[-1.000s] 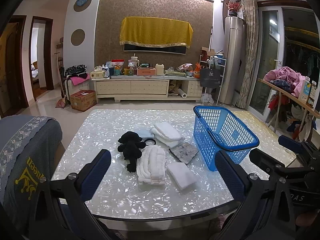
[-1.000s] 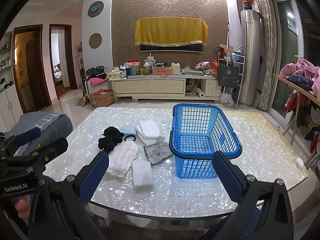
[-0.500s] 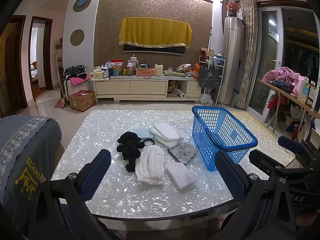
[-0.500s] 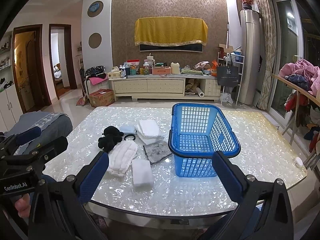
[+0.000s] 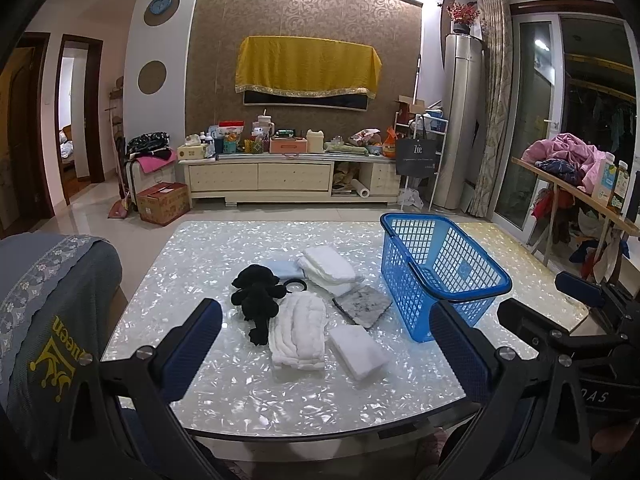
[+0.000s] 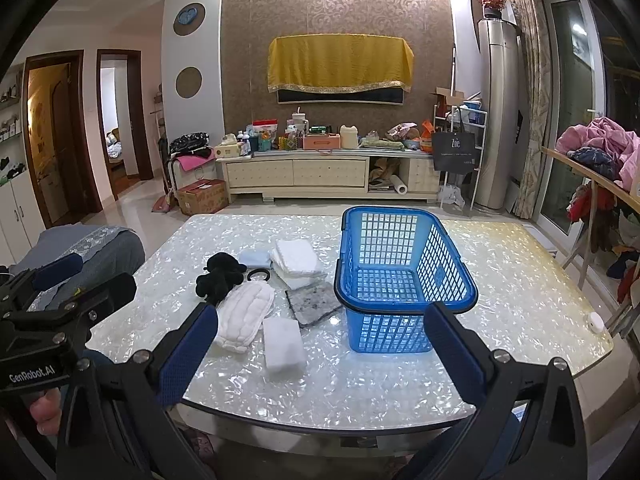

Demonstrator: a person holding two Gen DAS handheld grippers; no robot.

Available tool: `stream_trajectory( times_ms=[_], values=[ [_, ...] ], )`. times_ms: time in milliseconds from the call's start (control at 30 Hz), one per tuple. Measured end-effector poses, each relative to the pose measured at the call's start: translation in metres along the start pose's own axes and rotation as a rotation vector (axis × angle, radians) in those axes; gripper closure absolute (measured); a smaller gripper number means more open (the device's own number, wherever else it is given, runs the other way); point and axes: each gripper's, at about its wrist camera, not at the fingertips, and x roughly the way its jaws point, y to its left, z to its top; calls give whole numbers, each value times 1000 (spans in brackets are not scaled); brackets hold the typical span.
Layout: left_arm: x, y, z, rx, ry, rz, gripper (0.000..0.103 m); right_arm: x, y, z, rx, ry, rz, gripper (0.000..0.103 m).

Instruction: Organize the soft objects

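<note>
A blue plastic basket (image 5: 440, 276) (image 6: 404, 276) stands empty on the right of the shiny table (image 5: 240, 392). Left of it lie a black plush toy (image 5: 256, 296) (image 6: 219, 276), a ribbed white cloth (image 5: 298, 330) (image 6: 244, 316), a white sponge block (image 5: 358, 350) (image 6: 283, 344), a grey felt square (image 5: 363, 305) (image 6: 314, 302), folded white towels (image 5: 328, 270) (image 6: 297, 260), a pale blue cloth (image 5: 285, 269) and a black ring (image 5: 294, 285). My left gripper (image 5: 326, 348) and right gripper (image 6: 320, 352) are both open and empty, held above the table's near edge.
A grey chair back (image 5: 44, 320) with a yellow logo stands at the table's left. A cluttered TV cabinet (image 5: 292, 172) lines the far wall. A shelf with pink clothes (image 5: 568, 160) is on the right. A small white disc (image 6: 595, 322) lies on the table's right edge.
Both views have shifted very slightly; the objects on the table have not moved and both grippers stay open.
</note>
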Motion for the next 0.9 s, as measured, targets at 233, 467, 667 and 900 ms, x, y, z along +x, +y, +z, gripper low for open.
stream_trajectory(
  times_ms=[233,467,667,900],
  values=[
    [-1,-3,1,2,-4,-4,0,-1,0,1,-1,-1,-8,0],
    [-2,-6,2,11,-4,-6,0,-2,-1,2,0,-3,-15,0],
    [-3,-7,1,13,-5,-6,0,-2,-1,3,-1,-6,-14,0],
    [1,-8,12,14,14,-17,0,3,-5,13,-1,2,-12,0]
  ],
)
